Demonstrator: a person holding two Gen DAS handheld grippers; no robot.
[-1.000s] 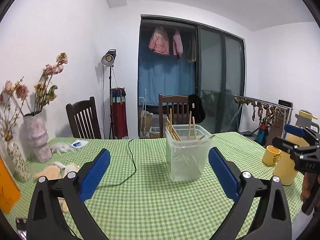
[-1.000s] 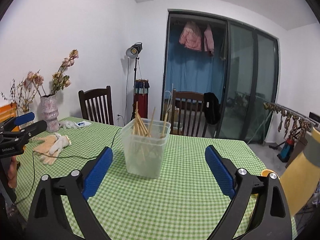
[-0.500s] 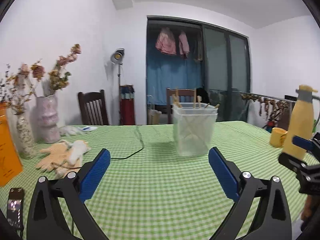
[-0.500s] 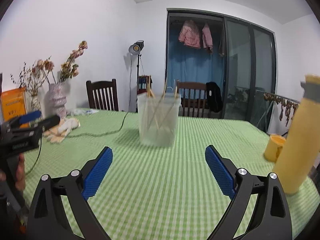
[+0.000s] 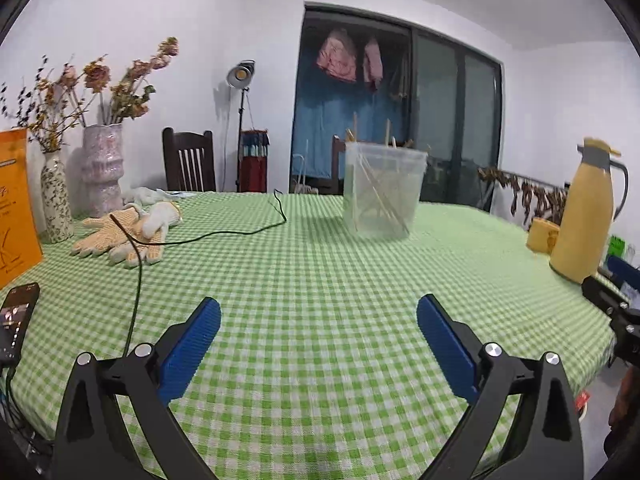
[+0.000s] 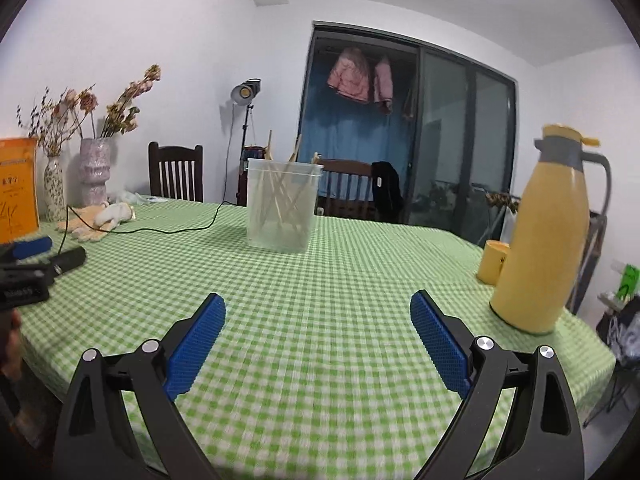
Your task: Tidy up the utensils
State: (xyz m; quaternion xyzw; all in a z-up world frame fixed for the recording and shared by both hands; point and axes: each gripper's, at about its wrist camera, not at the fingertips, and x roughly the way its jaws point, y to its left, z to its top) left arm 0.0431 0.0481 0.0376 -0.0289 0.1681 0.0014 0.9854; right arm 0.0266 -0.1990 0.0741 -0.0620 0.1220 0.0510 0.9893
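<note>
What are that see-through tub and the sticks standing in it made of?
The clear square tub looks like frosted, translucent plastic: the sticks show hazily through its walls. The thin pale sticks look like bare wood or bamboo, matte and tan, probably chopsticks; too small to say which.

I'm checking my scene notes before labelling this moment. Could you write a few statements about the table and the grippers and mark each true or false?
1. The chopsticks stand inside the clear plastic container. True.
2. The left gripper is shut on a chopstick. False: its fingers are apart and hold nothing.
3. The yellow mug sits beside the yellow thermos. True.
4. The work gloves lie inside the container. False: they lie on the checked tablecloth near the vases.
5. The right gripper is open. True.
</note>
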